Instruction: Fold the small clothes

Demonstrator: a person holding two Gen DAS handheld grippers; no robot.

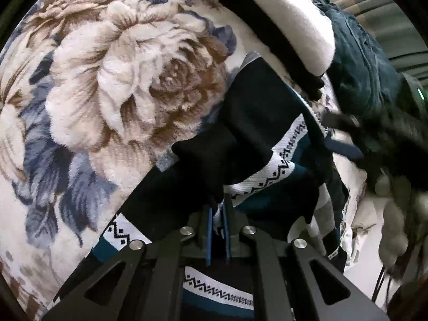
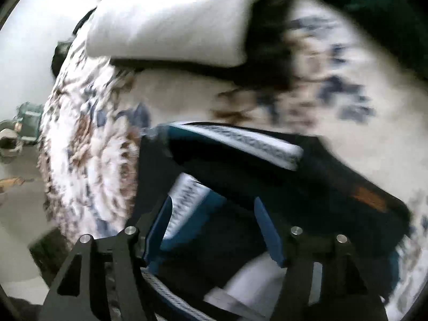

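A small knit garment, black and teal with white zigzag bands, lies crumpled on a floral fleece blanket. My left gripper is shut on a fold of it, with white patterned fabric pinched between the blue pads. In the blurred right wrist view the same garment lies under my right gripper. That gripper's blue pads stand wide apart over the cloth without pressing on it. The right gripper also shows as a dark blur at the garment's far edge.
A folded white and black cloth lies on the blanket beyond the garment. A heap of dark teal clothes sits behind it. The blanket's edge drops to pale floor at the left of the right wrist view.
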